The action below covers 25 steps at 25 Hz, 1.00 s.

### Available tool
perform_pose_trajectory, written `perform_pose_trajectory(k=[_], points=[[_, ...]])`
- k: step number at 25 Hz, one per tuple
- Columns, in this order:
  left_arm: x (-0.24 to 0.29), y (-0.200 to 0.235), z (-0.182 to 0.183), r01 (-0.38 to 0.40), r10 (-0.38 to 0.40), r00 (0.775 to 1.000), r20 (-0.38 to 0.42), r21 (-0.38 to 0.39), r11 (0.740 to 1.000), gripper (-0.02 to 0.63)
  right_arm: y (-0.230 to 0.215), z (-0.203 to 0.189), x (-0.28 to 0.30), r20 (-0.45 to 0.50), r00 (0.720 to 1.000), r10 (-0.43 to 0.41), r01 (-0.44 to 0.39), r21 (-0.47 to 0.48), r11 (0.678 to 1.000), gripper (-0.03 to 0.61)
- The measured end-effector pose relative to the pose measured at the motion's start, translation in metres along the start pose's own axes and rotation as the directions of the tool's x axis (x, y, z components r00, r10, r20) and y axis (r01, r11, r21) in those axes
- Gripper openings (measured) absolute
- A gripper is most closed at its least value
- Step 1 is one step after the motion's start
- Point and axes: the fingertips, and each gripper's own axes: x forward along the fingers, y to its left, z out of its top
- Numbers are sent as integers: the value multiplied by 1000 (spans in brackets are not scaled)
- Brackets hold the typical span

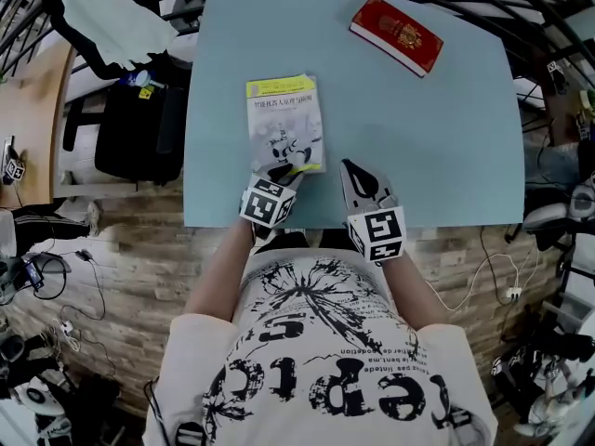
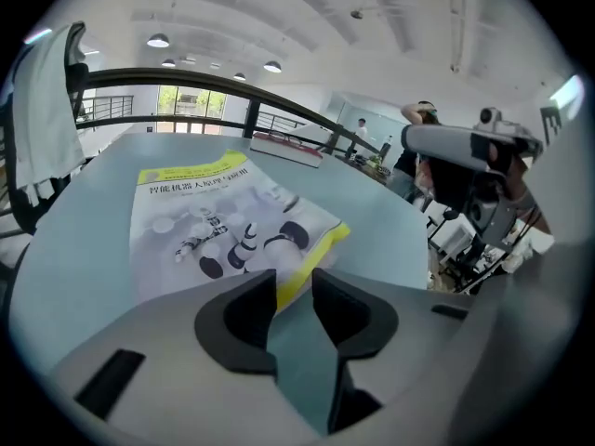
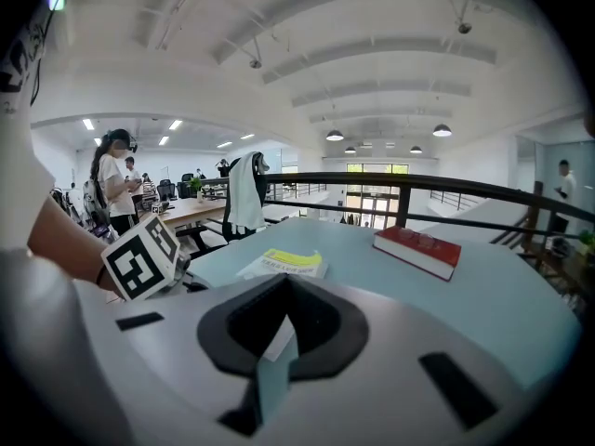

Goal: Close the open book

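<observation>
Much bare table (image 1: 437, 156) lies right of the book (image 1: 284, 119); left gripper (image 1: 288, 172) parted at its near edge, right gripper (image 1: 347, 167) closed, empty.

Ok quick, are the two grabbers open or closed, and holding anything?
Left gripper: open, holding nothing; a corner of the yellow book lies at its tips.
Right gripper: closed, empty.

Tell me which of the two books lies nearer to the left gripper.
The yellow-and-white paperback, directly before the left gripper; the red hardcover lies far beyond it.
</observation>
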Motion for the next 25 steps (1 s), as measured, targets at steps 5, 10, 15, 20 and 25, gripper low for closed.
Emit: perform_pose_trajectory(k=[5, 10, 15, 20, 25], points=[[2, -10, -2, 38, -38, 999, 11, -14, 999, 197, 1, -14, -2, -38, 999, -1, 1, 15, 1000, 9], [-10, -13, 12, 23, -24, 998, 62, 13, 1000, 202, 0, -13, 0, -42, 999, 0, 0, 11, 1000, 9], [-41, -20, 44, 21, -32, 985, 172, 65, 998, 202, 6, 2, 1, -16, 999, 29, -29, -7, 1000, 9], [-86, -10, 86, -56, 26, 942, 335, 78, 995, 126, 20, 27, 2, 46, 997, 64, -62, -42, 997, 9], [-138, 3, 122, -107, 81, 865, 495, 25, 994, 46, 28, 55, 1, 116, 991, 61, -54, -60, 997, 9]])
